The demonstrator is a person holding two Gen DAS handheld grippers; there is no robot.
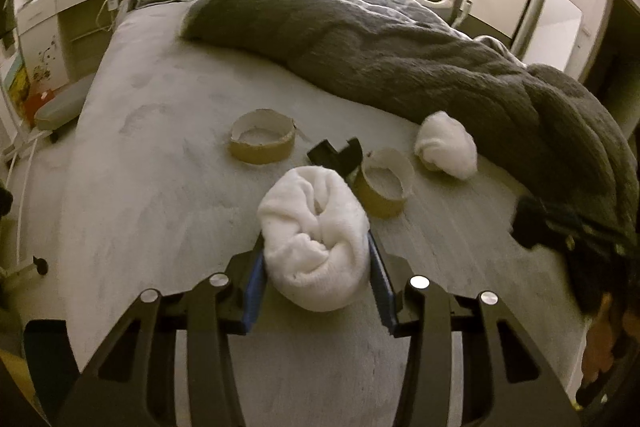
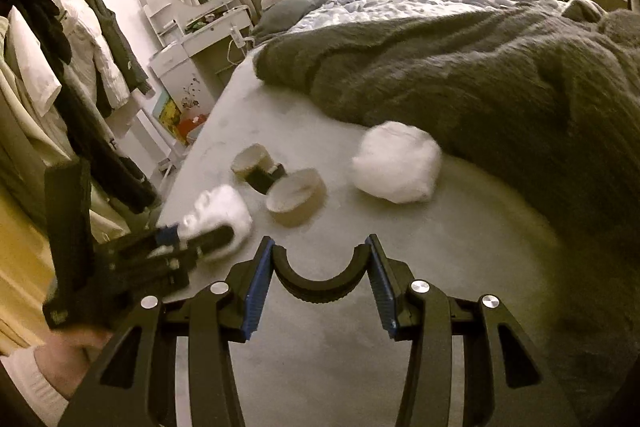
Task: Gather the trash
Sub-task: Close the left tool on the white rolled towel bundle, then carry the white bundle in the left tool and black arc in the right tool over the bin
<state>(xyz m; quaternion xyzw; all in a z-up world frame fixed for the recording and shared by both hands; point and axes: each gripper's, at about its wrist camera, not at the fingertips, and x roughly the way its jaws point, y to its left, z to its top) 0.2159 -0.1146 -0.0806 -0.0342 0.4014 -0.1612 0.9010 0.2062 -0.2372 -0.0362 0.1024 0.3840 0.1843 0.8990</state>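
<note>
My left gripper [image 1: 316, 255] is shut on a white crumpled wad [image 1: 314, 235] low over the grey bed; it also shows in the right wrist view [image 2: 218, 217]. Beyond it lie a small cardboard ring [image 1: 384, 183], a wider cardboard ring [image 1: 262, 137], a black plastic piece [image 1: 336, 155] and a second white wad [image 1: 446, 145]. My right gripper [image 2: 320, 259] is shut on a black curved half-ring [image 2: 320, 279], held above the bed. In the right wrist view the second wad [image 2: 396, 161], the rings [image 2: 296, 195] [image 2: 250, 163] and the black piece [image 2: 266, 177] lie ahead.
A dark grey fuzzy blanket [image 1: 400, 55] covers the bed's right half. The bed sheet [image 1: 160, 167] runs to the left edge, with a white dresser [image 1: 80, 11] and stool [image 1: 60, 107] beyond. Clothes hang on a rack [image 2: 80, 67] at the left.
</note>
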